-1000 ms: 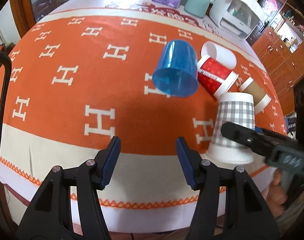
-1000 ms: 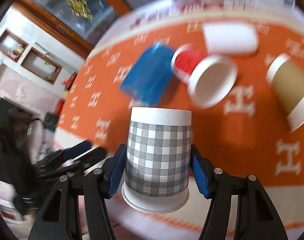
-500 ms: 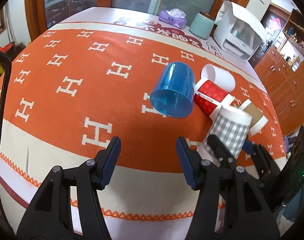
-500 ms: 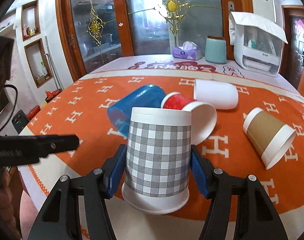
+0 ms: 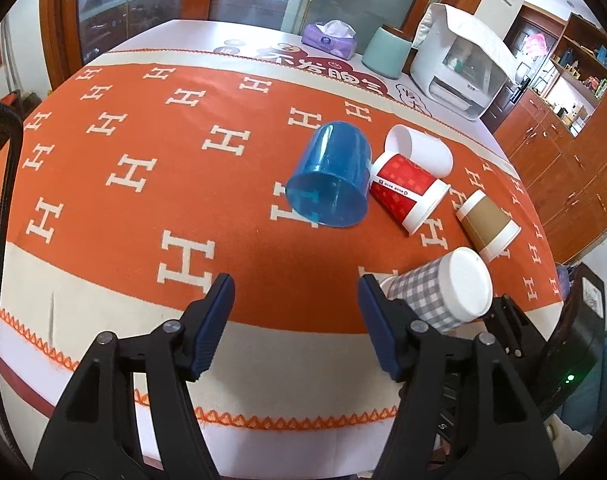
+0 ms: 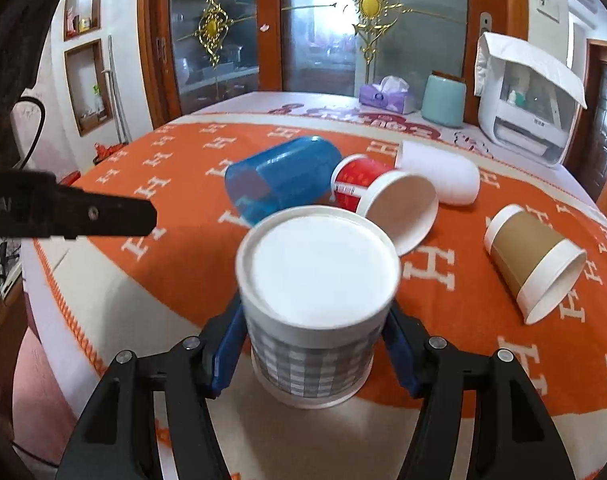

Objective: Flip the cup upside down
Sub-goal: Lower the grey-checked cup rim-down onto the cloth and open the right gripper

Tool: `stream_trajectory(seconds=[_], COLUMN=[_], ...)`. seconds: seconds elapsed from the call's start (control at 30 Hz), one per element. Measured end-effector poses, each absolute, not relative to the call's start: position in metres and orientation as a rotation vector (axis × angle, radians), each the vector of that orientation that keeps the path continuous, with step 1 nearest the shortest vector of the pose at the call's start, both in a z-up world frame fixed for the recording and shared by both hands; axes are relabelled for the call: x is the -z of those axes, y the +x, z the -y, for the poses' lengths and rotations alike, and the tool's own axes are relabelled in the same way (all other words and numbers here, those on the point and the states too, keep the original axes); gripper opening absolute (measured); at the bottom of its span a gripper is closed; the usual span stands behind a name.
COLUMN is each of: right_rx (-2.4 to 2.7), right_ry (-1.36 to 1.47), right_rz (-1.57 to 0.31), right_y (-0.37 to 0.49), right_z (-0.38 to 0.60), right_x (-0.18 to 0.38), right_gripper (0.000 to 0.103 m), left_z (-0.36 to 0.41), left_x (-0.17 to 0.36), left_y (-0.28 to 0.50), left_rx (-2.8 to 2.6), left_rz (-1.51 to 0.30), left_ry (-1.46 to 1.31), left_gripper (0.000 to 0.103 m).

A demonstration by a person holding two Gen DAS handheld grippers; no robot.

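Note:
A grey-and-white checked paper cup (image 6: 315, 320) is gripped between the blue pads of my right gripper (image 6: 313, 350). It is upside down, white base up and tilted toward the camera, rim low over the cloth near the table's front edge. In the left wrist view the same cup (image 5: 443, 296) sits at the lower right with the right gripper behind it. My left gripper (image 5: 295, 320) is open and empty above the front of the table, left of the cup.
On the orange H-patterned cloth (image 5: 143, 168) lie a blue plastic cup (image 5: 331, 176), a red paper cup (image 5: 407, 188), a white cup (image 5: 423, 148) and a brown cup (image 5: 487, 224), all on their sides. A tissue box (image 5: 329, 38), a teal canister (image 5: 385, 52) and a white appliance (image 5: 463, 68) stand at the back.
The checked cup, held by my right gripper, has tilted so its white base now faces the camera. Both views have risen and pulled back a little. My left gripper stays open.

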State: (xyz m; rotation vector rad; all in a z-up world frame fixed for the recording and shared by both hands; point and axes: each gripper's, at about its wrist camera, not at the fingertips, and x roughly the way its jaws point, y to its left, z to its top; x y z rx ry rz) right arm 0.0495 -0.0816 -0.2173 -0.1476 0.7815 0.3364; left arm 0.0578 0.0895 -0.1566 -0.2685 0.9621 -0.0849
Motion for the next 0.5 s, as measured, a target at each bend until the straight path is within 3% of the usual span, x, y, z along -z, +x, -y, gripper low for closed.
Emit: stream_trajectory(seconds=[0.07,0.2,0.5], right_rx=[-0.335,-0.347,-0.353], right_ry=[-0.155,-0.138,-0.108], right_rz=[-0.787,-0.804,-0.795], right_y=[0.049,0.047,0.032], right_z=[0.08,0.08,0.089], right_x=[0.217,0.215,0.187], right_gripper=[0.067,0.082,0.084], left_z=[-0.09,-0.092,-0.088], left_x=[0.159,0.162,0.157], left_y=[0.056,0.054,0.047], left_rx=[0.081,0.064,0.051], left_rz=[-0.971,-0.992,-0.982], left_ry=[-0.272,-0.28,-0.203], left_gripper=[0.061,0.061,0.061])
